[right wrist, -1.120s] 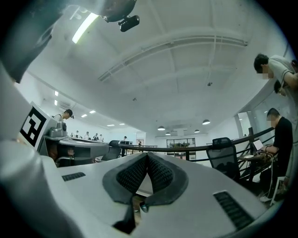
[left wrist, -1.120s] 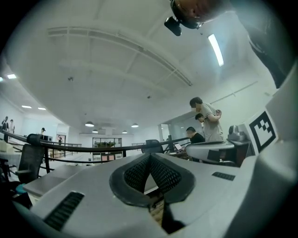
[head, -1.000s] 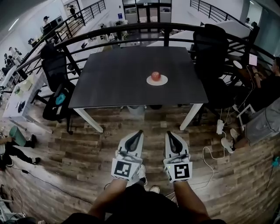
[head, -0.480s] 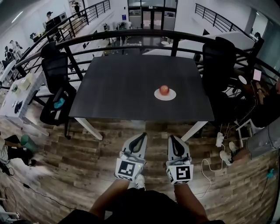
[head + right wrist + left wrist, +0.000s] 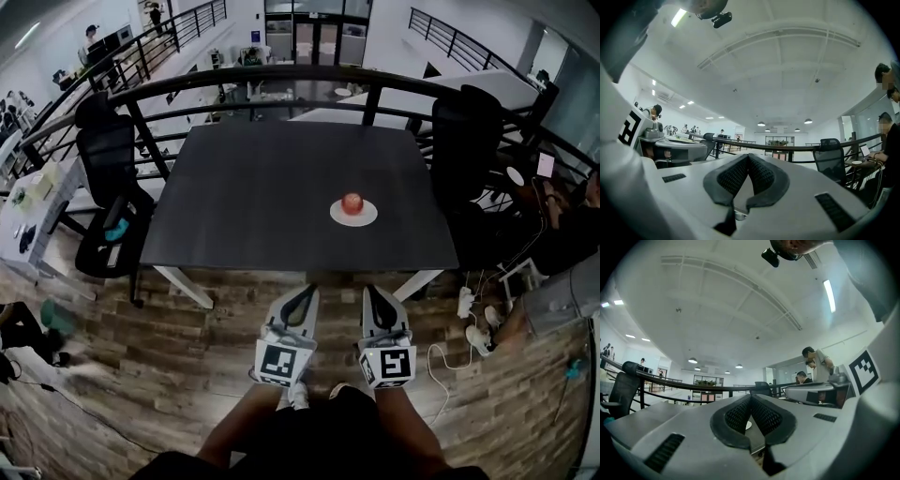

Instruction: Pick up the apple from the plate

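A red apple (image 5: 352,202) sits on a small white plate (image 5: 367,217) on the right half of a dark square table (image 5: 262,187). Both grippers are held side by side over the wooden floor, short of the table's near edge. The left gripper (image 5: 309,290) is shut with nothing in it, its tips meeting in the left gripper view (image 5: 750,396). The right gripper (image 5: 369,291) is also shut and empty, its tips together in the right gripper view (image 5: 748,155). The apple lies well ahead of both, slightly right of the right gripper's line.
Black office chairs stand at the table's left (image 5: 105,159) and right (image 5: 466,131). A curved black railing (image 5: 281,75) runs behind the table. A seated person (image 5: 562,225) and cables with a power strip (image 5: 469,309) are on the floor at right.
The view has moved closer to the table. Both grippers, still shut, have advanced toward its near edge; the apple and plate now sit lower and further right in the head view.
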`<state>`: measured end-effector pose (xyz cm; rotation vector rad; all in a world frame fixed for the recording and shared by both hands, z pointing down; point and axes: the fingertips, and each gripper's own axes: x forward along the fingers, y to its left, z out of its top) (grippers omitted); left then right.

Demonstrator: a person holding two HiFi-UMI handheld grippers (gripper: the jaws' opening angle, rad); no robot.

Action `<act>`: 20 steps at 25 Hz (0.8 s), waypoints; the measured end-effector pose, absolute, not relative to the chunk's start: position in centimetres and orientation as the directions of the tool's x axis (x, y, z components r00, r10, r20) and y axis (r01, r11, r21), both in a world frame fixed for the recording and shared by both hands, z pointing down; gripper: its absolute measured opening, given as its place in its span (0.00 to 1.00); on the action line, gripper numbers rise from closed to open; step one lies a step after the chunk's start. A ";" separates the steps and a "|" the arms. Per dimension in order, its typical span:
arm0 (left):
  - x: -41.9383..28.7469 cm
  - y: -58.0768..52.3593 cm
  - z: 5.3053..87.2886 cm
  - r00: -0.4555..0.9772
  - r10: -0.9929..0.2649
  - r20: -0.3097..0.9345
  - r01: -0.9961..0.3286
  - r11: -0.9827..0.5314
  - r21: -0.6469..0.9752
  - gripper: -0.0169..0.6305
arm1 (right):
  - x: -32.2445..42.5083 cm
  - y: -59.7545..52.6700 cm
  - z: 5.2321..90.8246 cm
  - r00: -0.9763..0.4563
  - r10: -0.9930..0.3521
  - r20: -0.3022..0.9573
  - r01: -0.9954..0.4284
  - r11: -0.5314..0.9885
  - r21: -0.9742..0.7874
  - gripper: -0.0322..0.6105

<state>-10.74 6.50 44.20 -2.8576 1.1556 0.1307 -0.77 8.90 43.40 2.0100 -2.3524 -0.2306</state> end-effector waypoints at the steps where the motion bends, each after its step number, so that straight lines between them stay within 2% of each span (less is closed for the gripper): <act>1: -10.6 6.0 44.1 0.714 -0.693 -0.102 -0.697 -0.717 -0.016 0.06 | -0.5 8.5 43.4 -0.153 -0.986 -0.066 -0.981 0.143 0.134 0.09; 12: -6.5 -0.9 44.6 0.702 -0.704 -0.106 -0.704 -0.709 0.045 0.06 | 5.0 2.2 44.9 -0.147 -0.987 -0.069 -0.987 0.141 0.082 0.09; 20: -2.7 -6.9 45.4 0.677 -0.734 -0.046 -0.736 -0.677 -0.014 0.06 | 9.0 -4.4 44.8 -0.172 -0.982 -0.076 -0.983 0.166 0.080 0.09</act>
